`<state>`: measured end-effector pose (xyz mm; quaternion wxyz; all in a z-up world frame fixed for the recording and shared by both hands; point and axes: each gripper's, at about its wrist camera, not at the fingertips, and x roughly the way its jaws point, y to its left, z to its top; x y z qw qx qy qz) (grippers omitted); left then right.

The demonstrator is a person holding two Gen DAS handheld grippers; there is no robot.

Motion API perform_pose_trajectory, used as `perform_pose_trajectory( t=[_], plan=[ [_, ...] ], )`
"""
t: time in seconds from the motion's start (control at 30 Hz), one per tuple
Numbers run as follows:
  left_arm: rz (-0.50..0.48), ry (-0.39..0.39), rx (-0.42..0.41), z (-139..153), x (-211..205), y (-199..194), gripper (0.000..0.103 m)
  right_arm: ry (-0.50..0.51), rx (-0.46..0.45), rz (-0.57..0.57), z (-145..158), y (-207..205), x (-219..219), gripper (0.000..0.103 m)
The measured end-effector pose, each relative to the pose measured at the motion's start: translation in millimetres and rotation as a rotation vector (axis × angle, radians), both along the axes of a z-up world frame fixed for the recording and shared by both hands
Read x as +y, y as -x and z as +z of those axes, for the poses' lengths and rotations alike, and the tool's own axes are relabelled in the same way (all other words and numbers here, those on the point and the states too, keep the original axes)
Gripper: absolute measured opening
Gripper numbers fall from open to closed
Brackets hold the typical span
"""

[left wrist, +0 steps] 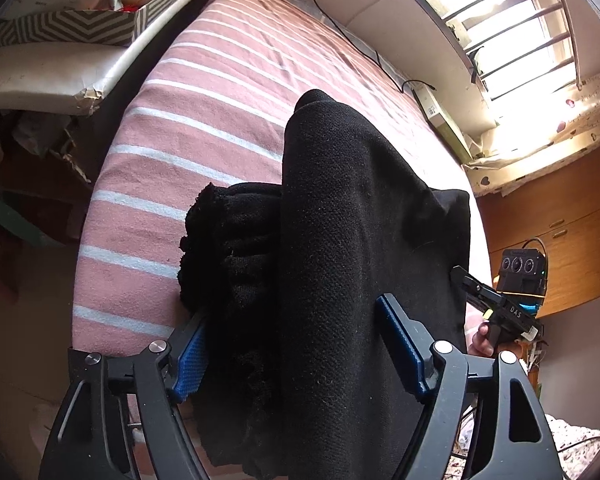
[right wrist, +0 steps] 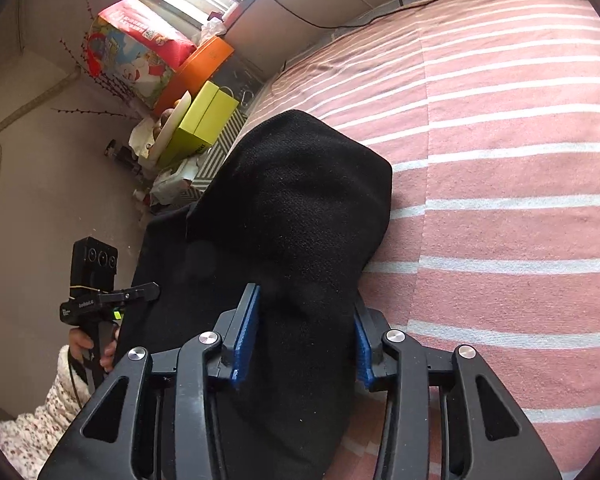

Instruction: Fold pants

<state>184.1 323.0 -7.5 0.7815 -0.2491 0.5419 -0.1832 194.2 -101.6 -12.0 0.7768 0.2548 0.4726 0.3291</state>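
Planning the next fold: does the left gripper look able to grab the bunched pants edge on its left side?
Probably yes: the left gripper straddles the pants, and the bunched edge lies uncovered just ahead.

Pink white-striped bed [left wrist: 204, 120] with black pants [left wrist: 340, 208] folded on it.

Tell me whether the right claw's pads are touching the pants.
Cannot tell. In the right wrist view the pants fill the space between the right claw's blue pads, but black cloth and shadow hide whether they press on it.
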Motion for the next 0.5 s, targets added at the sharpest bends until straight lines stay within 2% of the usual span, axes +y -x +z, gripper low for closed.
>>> perform_pose_trajectory(
  t=[0.13,0.17,0.23,0.27,0.33,0.4,0.5],
  plan=[
    [-0.002,-0.011,-0.006,2,-9,-2,0.092,0.019,-0.008,0.002,4,-2,4,0.042],
    [-0.006,0.005,-0.007,3,-14,-3,0.086,0.026,-0.016,-0.001,6,-1,5,0.035],
    [-0.008,-0.048,-0.017,7,-20,-1,0.082,-0.010,-0.051,0.003,13,4,5,0.026],
    [-0.005,-0.050,-0.023,10,-19,0,0.079,-0.042,-0.061,-0.002,17,6,3,0.022],
    [0.026,-0.024,-0.026,14,-15,2,0.071,-0.091,-0.084,0.003,27,9,0,0.020],
    [0.052,0.000,-0.046,22,-13,6,0.063,-0.070,-0.129,0.025,39,13,3,0.019],
    [0.065,-0.011,-0.076,31,-19,12,0.060,-0.139,-0.147,0.050,51,18,4,0.018]
  ],
)
